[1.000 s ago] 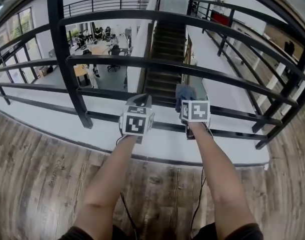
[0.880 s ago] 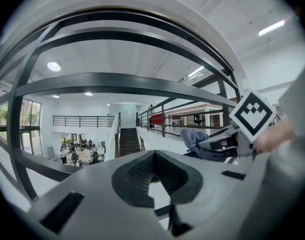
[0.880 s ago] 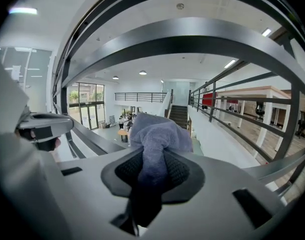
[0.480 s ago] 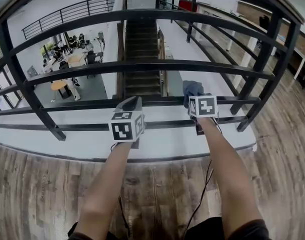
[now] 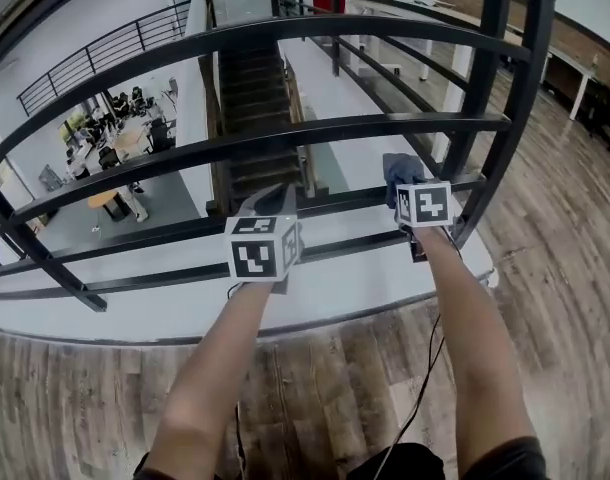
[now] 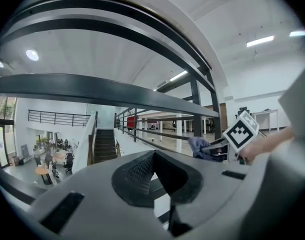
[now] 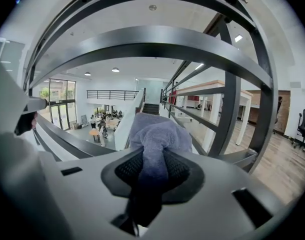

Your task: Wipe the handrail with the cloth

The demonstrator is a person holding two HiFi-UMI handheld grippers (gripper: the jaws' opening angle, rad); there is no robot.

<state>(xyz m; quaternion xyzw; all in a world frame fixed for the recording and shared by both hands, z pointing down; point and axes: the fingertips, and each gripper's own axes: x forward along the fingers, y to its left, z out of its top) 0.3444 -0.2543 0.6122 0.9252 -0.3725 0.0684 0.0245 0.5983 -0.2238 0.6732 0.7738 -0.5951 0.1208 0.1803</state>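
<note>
Head view: right gripper [image 5: 406,182] holds cloth [image 5: 399,165] at the handrail's [image 5: 285,34] lower bars, near rt end post [image 5: 505,98]; contact unclear.
Left gripper view: left gripper [image 6: 153,170] jaws together, empty.
Right gripper view: jaws clamped on cloth.
Prob. wiping stage; next needs cloth pressed on rail & slid along.

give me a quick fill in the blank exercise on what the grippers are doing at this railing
1. The right gripper is shut on the ___.
2. The left gripper has its jaws ___, with nothing between them.
3. Beyond the handrail, a dark ___ climbs from the lower floor.

Missing words: cloth; shut; staircase
</note>
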